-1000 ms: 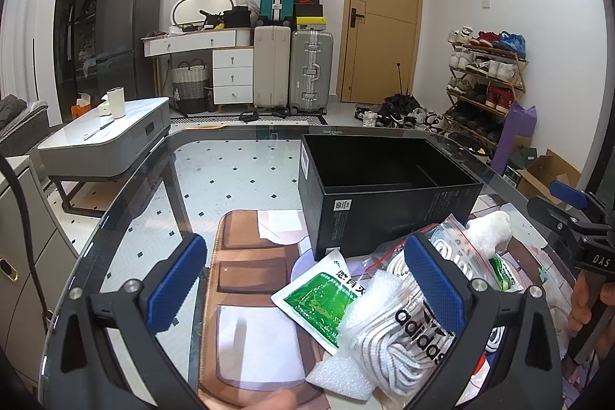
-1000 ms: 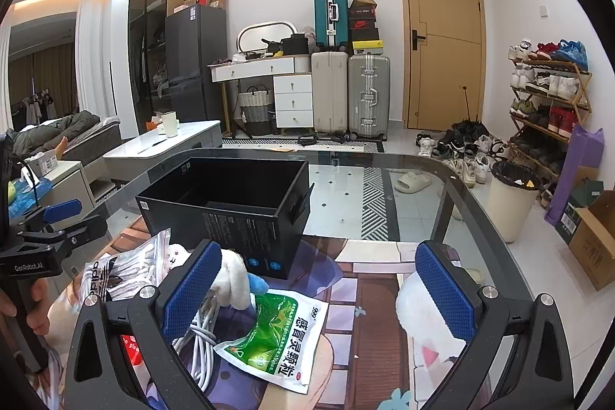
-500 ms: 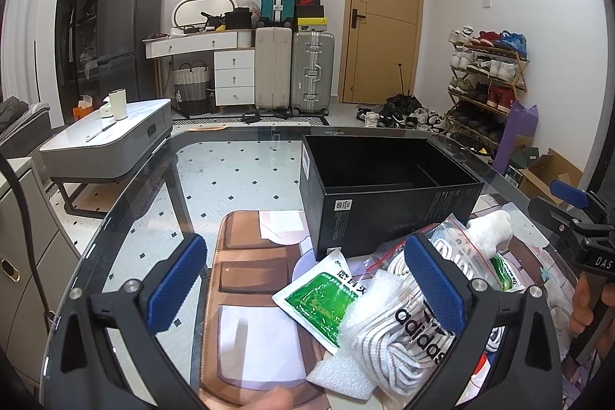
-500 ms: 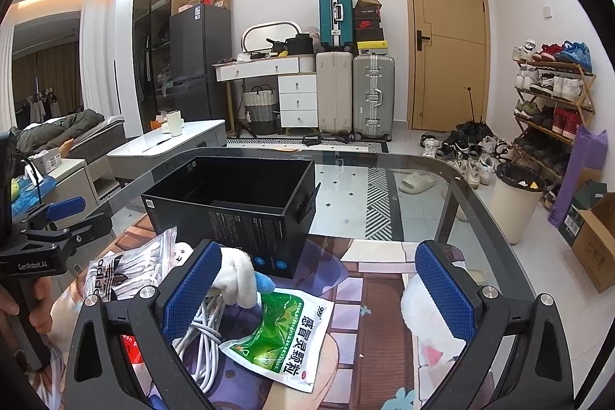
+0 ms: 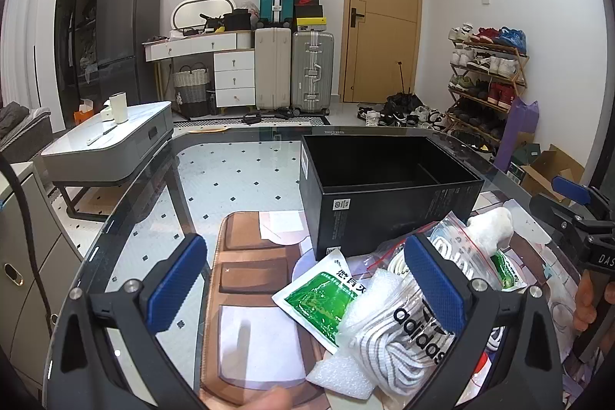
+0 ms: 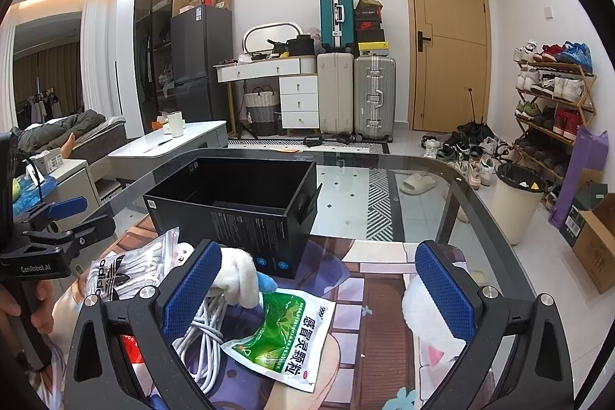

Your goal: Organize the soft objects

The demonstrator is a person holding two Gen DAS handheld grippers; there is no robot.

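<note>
Left gripper (image 5: 311, 279): jaws spread wide, nothing held, above glass table (image 5: 161, 187). Adidas bag (image 5: 407, 333) and green sachet (image 5: 319, 298) lie just beside right finger.

Right gripper (image 6: 319, 291): jaws spread wide, empty. White plush (image 6: 238, 275) against left pad; white cable (image 6: 203, 344) below.

Black box (image 6: 238, 214) open, behind pile.

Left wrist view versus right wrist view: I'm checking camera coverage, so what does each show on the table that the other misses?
Only the left wrist view shows the white foam sheet by the pile. Only the right wrist view shows the coiled white cable and the blue tip beside the white plush toy. Both show the open black box, a green sachet, the adidas zip bag and the plush toy, with both grippers open.
</note>
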